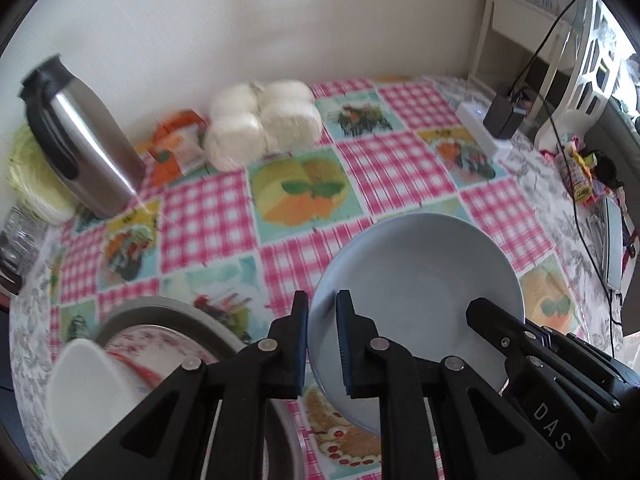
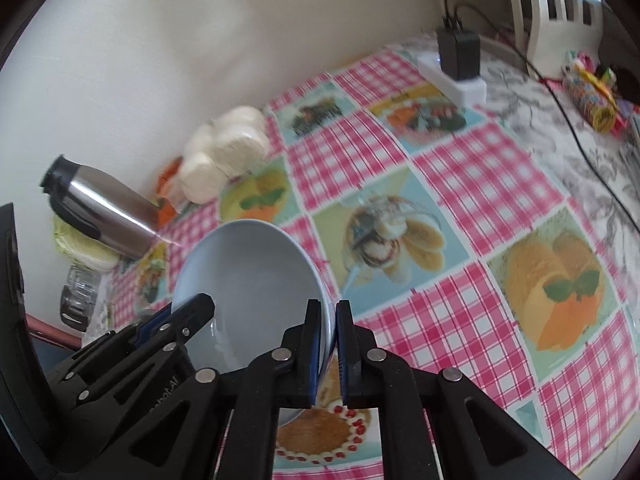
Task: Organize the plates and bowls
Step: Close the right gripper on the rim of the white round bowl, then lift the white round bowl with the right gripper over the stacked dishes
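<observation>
The right claw (image 1: 532, 336), seen from the left wrist camera, carries the white letters "DAS" on its black body. From the right wrist camera, the left claw (image 2: 160, 320) shows part of a white word ending in "bot.AI". Other printing is too blurred to read.

You get soft, even daylight in both views, bright on the wall behind the steel flask (image 1: 82, 136). A glare streak runs down the flask's side. Motion blur smears the flask and the paper rolls (image 1: 262, 122) beside it. Fisheye bending curves the desk (image 2: 472, 208), and black vignette rings each frame.
</observation>
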`<state>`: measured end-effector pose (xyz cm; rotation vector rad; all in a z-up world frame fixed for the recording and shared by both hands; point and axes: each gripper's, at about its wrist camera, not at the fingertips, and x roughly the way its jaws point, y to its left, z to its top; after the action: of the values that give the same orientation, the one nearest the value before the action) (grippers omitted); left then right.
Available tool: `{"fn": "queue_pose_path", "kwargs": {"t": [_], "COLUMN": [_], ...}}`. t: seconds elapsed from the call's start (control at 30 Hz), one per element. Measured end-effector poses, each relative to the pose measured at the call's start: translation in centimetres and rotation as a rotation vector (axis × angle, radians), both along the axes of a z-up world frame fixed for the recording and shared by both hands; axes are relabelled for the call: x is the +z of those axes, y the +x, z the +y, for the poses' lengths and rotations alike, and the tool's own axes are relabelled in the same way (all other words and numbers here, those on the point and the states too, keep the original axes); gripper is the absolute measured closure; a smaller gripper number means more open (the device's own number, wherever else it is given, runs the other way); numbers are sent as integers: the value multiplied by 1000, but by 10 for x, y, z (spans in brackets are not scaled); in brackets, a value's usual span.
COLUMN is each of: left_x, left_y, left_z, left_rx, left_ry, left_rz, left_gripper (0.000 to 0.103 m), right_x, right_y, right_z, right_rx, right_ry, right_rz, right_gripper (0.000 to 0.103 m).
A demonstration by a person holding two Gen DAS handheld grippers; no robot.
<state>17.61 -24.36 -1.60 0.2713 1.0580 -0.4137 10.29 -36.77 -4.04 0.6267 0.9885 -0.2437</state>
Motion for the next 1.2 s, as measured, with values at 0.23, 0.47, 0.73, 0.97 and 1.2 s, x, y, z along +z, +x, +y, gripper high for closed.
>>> {"fn": "queue_pose_path", "kwargs": {"t": [0.23, 0.47, 0.73, 0.97, 1.2], "left_x": [36, 63, 72, 68, 68], "left_y": [-10, -25, -33, -37, -44], "left_z": [27, 60, 109, 153, 192], "left_rx": [29, 72, 145, 212, 282], "left_ry": [-67, -142, -220, -267, -317], "left_rz": [-61, -112, -119, -109, -119], "left_gripper": [89, 89, 89, 89, 89], "right_x": [35, 66, 79, 85, 85], "right_y": [-6, -16, -16, -11, -6], "right_z": [18, 40, 76, 112, 147], "right_rx": [16, 41, 102, 165, 233], "right_ry": [-25, -44, -59, -77, -87], "right_rz": [-92, -177, -203, -210, -213], "right_gripper": [95, 95, 95, 94, 94]}}
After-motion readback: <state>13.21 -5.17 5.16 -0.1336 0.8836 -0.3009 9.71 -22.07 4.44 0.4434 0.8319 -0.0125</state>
